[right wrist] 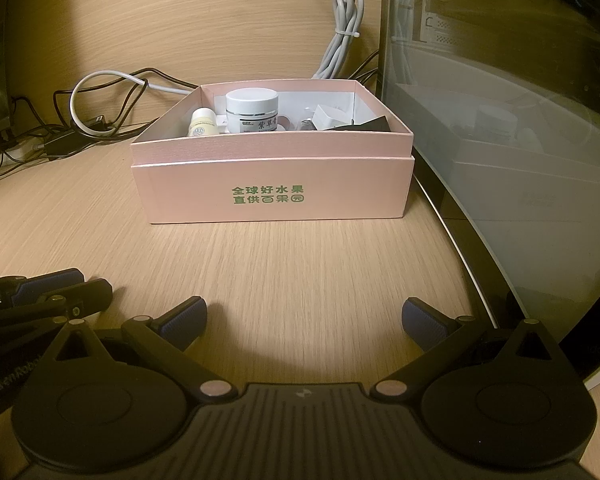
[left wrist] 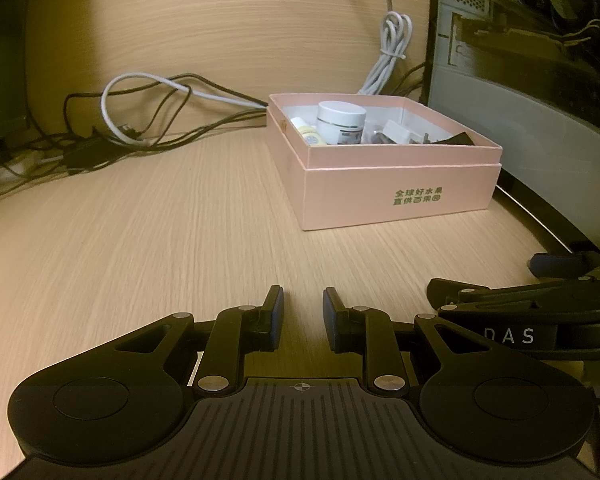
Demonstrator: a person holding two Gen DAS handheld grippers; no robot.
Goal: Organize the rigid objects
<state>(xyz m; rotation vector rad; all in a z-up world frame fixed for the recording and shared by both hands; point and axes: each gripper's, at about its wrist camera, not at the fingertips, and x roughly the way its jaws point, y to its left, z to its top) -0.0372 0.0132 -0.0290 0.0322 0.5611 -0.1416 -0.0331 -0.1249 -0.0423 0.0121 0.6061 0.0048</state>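
The pink box (right wrist: 272,194) sits straight ahead of my right gripper (right wrist: 304,322), spread wide, empty; my left gripper (left wrist: 303,318), narrowly parted, empty, lies farther off.

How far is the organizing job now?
It looks nearly done: the white jar, small bottle and other small items sit inside the pink box. The left gripper and right gripper hold nothing. No loose item shows on the desk.
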